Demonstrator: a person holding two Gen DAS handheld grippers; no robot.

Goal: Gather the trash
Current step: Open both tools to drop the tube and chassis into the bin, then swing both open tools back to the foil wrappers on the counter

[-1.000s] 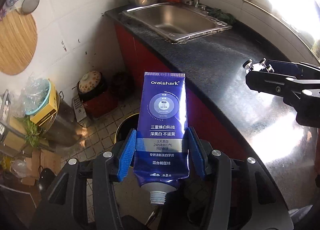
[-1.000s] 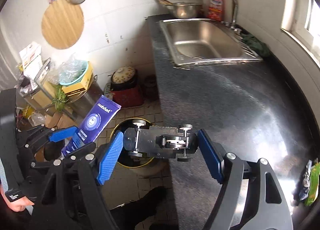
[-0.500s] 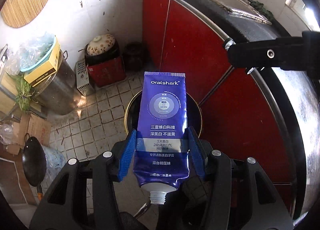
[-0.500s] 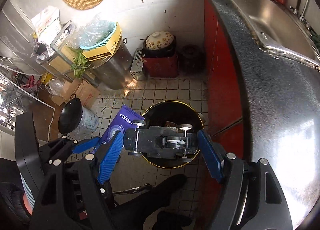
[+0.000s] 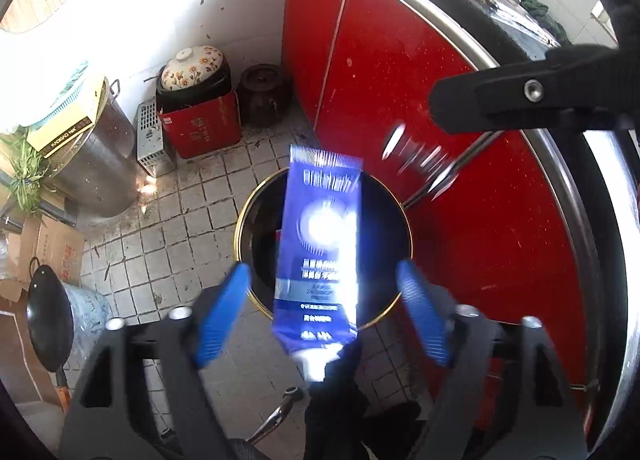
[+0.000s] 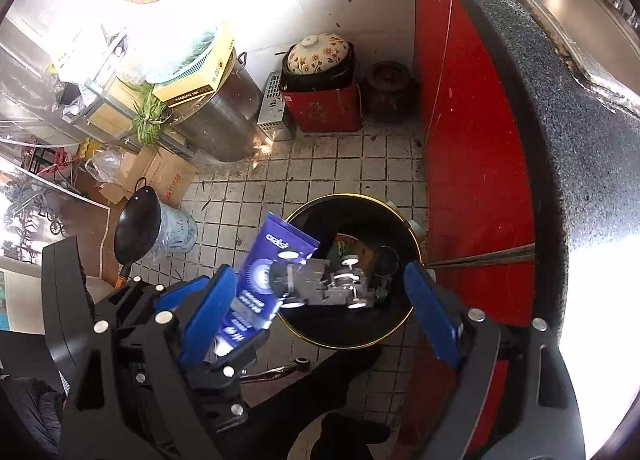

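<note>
Dropping both loads at once, the two grippers now stand spread above the black trash bin [image 5: 256, 220] on the tiled floor beside the red cabinet [image 5: 400, 80]. Half a second ago the left gripper [image 5: 324, 314] was pinching the blue Oralshark toothpaste tube [image 5: 320, 248] by its lower end; now its blue pads [image 5: 220, 320] stand well clear of the tube on either side, and the tube is smeared with motion, tipped slightly and falling toward the bin's mouth. The right gripper [image 6: 320, 310] had the black toy car [image 6: 324, 286] clamped between its pads; those too have sprung apart, and the car, blurred and tilted with its wheels showing, is loose in the air over the bin opening. In the right wrist view the tube [image 6: 264, 272] hangs over the near left rim of the bin [image 6: 408, 232], so it may catch the edge rather than fall cleanly; the car looks better centred. Some packaging already lies inside. Judging by this, two pieces of trash are all but delivered, and both grippers are free to fetch more from the worktop [image 6: 580, 120].
</note>
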